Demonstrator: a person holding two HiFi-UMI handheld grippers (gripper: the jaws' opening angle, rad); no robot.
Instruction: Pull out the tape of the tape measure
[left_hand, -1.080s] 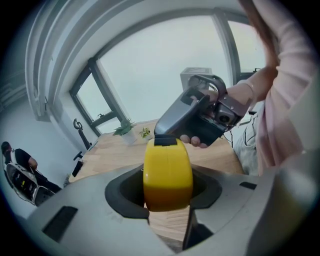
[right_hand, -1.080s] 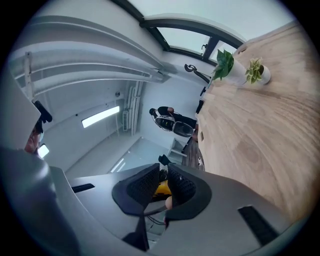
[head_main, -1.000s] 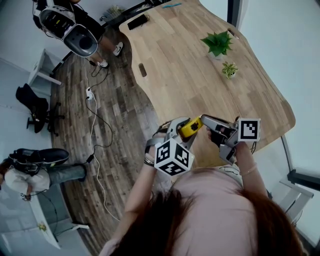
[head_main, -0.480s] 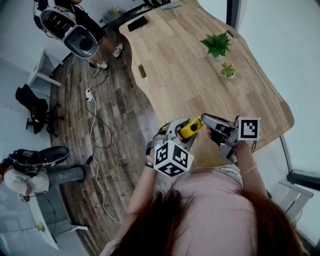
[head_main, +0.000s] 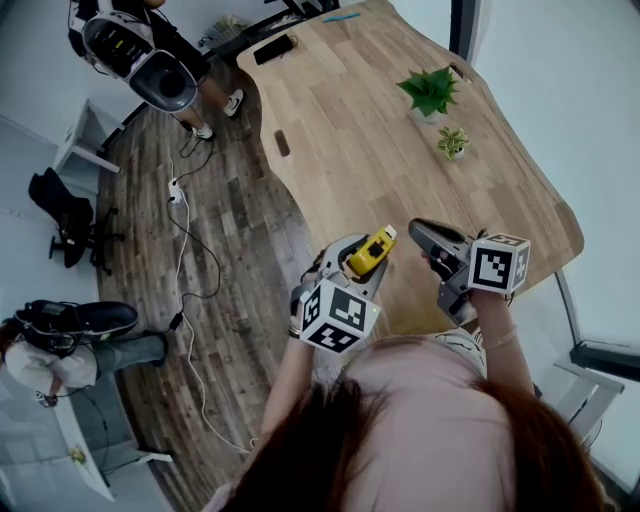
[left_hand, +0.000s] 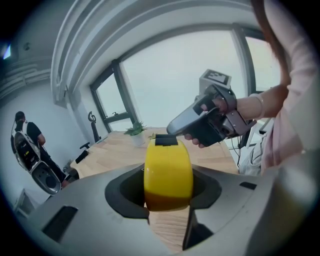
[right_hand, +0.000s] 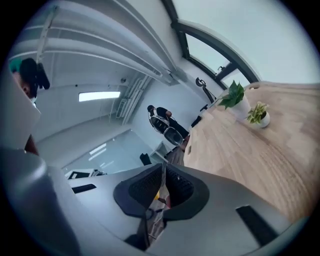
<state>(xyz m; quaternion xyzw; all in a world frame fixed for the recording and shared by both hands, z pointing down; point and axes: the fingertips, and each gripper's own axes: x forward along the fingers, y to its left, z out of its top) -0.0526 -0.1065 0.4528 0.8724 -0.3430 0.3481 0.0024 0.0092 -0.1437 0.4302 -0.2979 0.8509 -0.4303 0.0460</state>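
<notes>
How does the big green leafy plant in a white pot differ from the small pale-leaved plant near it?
The big green leafy plant is taller and wider than the small pale-leaved plant. Its leaves are dark green; the smaller plant's are yellowish green. Both stand upright in white pots on the wooden table.

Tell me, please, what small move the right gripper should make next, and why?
Probably reopen the right gripper and bring it to the tip of the tape measure, which the left gripper clamps. The right jaws have just been closing with no tape seen between them, and they stand apart from the tape measure.
</notes>
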